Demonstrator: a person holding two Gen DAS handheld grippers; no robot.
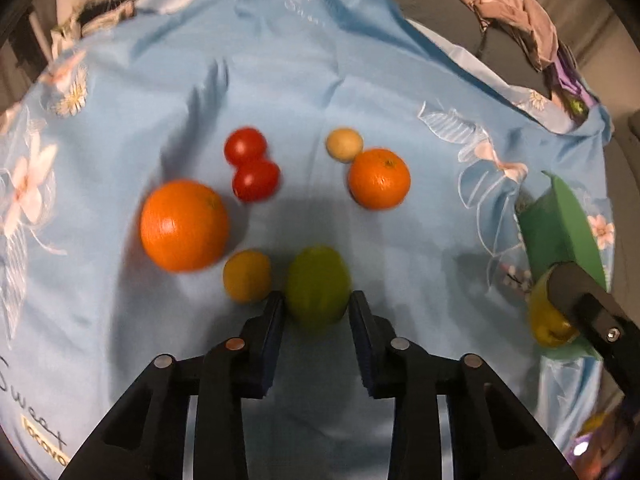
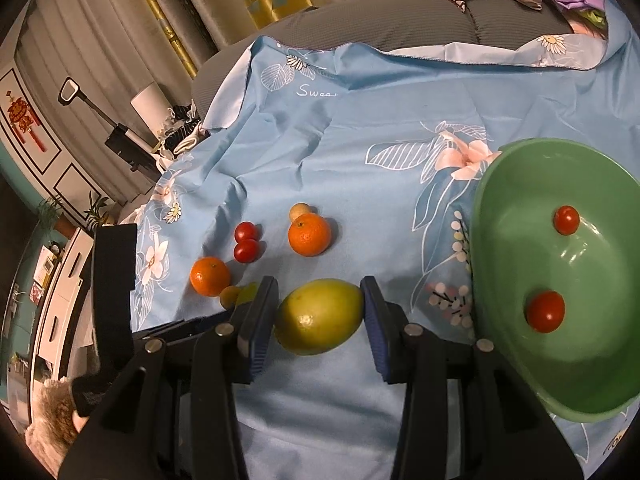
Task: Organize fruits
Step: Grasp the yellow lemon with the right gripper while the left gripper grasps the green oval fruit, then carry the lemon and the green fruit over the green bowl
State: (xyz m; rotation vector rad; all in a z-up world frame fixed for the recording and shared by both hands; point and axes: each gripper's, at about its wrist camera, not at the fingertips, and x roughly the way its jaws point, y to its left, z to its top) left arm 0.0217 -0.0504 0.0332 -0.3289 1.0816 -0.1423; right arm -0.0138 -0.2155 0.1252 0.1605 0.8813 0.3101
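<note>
On blue cloth, green bowl [image 2: 516, 200] holding two tomatoes [image 2: 545, 311], right gripper [image 2: 320, 312] clamping lemon [image 2: 319, 316], left gripper [image 1: 317, 308] loose around lime [image 1: 318, 286].

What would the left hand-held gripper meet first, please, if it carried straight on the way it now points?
Most likely the green fruit, which already sits between the fingers of the left hand-held gripper; whether the pads touch it is unclear in the blur.

Green bowl [image 1: 560, 224] mostly hidden (edge-cut)
</note>
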